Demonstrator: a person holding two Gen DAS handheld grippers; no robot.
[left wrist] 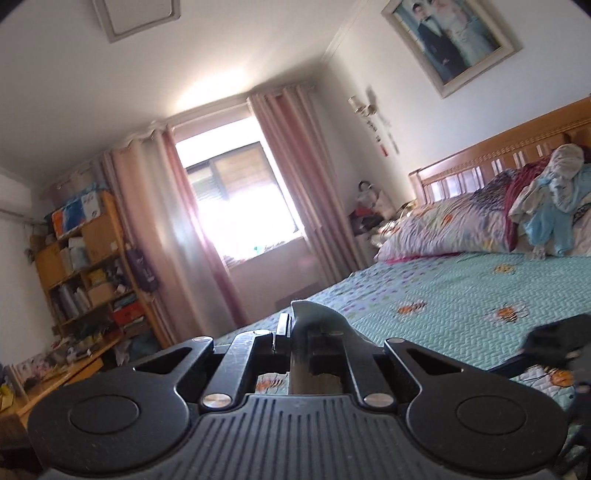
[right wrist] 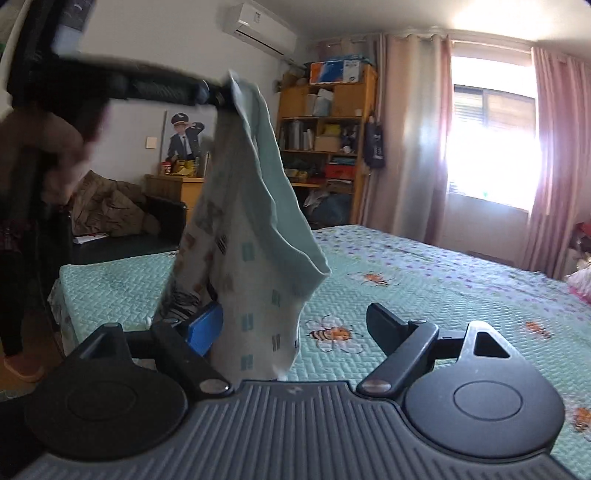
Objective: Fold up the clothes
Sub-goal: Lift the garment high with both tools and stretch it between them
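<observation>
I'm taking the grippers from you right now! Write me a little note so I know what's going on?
Left gripper: shut on the top edge of the pale green garment, holding it up over the bed.
Right gripper: open, holding nothing; the garment's lower end hangs between its fingers.
More clothes are heaped by the headboard.
Done: one garment lifted.
Left: fold it, then the heap.

2 grippers: left gripper [left wrist: 290, 325], right gripper [right wrist: 295, 328]; 1 pale garment [right wrist: 255, 236] hanging; 1 bed [left wrist: 443, 295] with 1 patterned pillow [left wrist: 443, 225] and 1 heap of clothes [left wrist: 554, 195] (items in it can't be counted); 1 window [right wrist: 491, 147], 2 pink curtains [right wrist: 410, 140]; 1 wooden shelf [right wrist: 328, 122]; 1 air conditioner [right wrist: 262, 27]; 1 framed photo [left wrist: 450, 40]
</observation>
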